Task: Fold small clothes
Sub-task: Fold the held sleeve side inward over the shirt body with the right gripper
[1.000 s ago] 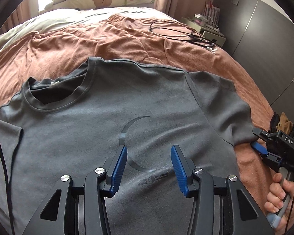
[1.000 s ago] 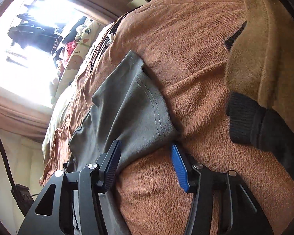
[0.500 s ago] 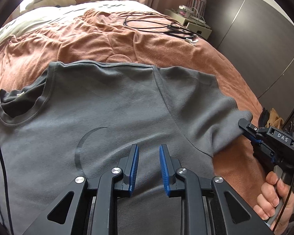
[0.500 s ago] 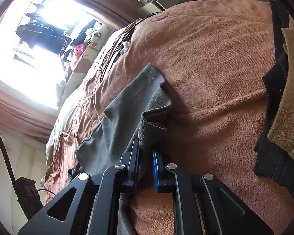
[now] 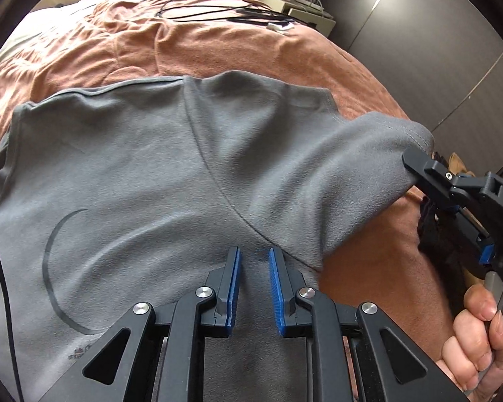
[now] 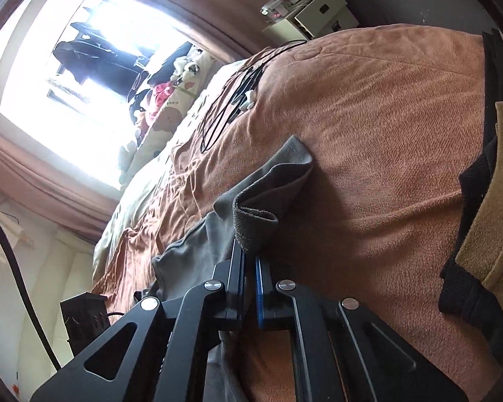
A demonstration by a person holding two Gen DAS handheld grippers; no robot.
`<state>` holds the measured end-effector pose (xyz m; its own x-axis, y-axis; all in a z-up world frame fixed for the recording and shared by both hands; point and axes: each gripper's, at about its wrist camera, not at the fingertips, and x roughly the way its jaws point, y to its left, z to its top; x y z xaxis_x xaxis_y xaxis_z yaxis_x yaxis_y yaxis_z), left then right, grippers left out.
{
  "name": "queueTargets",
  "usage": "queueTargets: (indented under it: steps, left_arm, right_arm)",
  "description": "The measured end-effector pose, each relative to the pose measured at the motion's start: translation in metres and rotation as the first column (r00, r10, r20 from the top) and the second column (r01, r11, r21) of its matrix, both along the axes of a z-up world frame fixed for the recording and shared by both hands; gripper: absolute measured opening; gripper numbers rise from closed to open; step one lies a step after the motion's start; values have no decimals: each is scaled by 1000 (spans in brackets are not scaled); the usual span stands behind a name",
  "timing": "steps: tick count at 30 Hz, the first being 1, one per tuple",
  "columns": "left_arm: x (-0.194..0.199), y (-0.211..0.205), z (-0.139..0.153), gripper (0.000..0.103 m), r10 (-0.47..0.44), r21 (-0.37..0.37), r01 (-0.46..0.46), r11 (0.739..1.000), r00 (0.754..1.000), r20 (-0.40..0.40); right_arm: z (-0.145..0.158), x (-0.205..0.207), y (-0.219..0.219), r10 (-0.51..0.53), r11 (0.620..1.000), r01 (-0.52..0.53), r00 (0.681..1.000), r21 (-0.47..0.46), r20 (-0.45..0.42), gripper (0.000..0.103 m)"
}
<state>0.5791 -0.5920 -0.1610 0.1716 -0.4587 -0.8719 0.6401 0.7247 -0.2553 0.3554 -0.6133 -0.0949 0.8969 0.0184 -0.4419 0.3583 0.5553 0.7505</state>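
Observation:
A grey T-shirt (image 5: 151, 174) with a dark crescent print lies flat on a brown bedspread (image 5: 218, 43). My left gripper (image 5: 254, 261) hovers over the shirt's side near the armpit, jaws narrowly apart, holding nothing. My right gripper (image 6: 249, 261) is shut on the hem of the shirt's sleeve (image 6: 251, 221) and holds it lifted off the bed. It also shows in the left wrist view (image 5: 409, 160), at the raised sleeve (image 5: 369, 167).
Black cables (image 5: 218, 10) lie on the bed's far side. A tan and black garment (image 6: 486, 201) lies to the right. A bedside unit (image 6: 318, 10) and dark wardrobe doors (image 5: 436, 50) stand beyond. Plush toys sit by the window (image 6: 164, 93).
My right gripper closed on the sleeve hem and lifted it. My left gripper narrowed from wide open and moved right toward the armpit.

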Motion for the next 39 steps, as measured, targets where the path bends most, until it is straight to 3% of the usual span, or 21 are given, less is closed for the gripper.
queueTargets:
  steps: [10,14,24,31,39]
  left_arm:
    - [6,-12,-13,16,13,-4,-13,1000,999,-39]
    - [17,11,-7,17,48,-65,-54,996,994,-101]
    - [36,75,19,18,154,-47,-157,987,986,-62]
    - [51,136,33,19,254,-19,-254,967,967,-20]
    - [58,193,46,19,348,-6,-348,938,938,6]
  right_arm:
    - [-2,6,6,44,999,-45,997,15,69,2]
    - [0,18,14,94,996,-93,991,-7,93,2]
    - [6,51,39,233,970,-224,967,-93,101,2]
    - [-1,80,61,383,916,-375,923,-146,29,2]
    - [-26,119,84,515,827,-540,839,-157,-175,4]
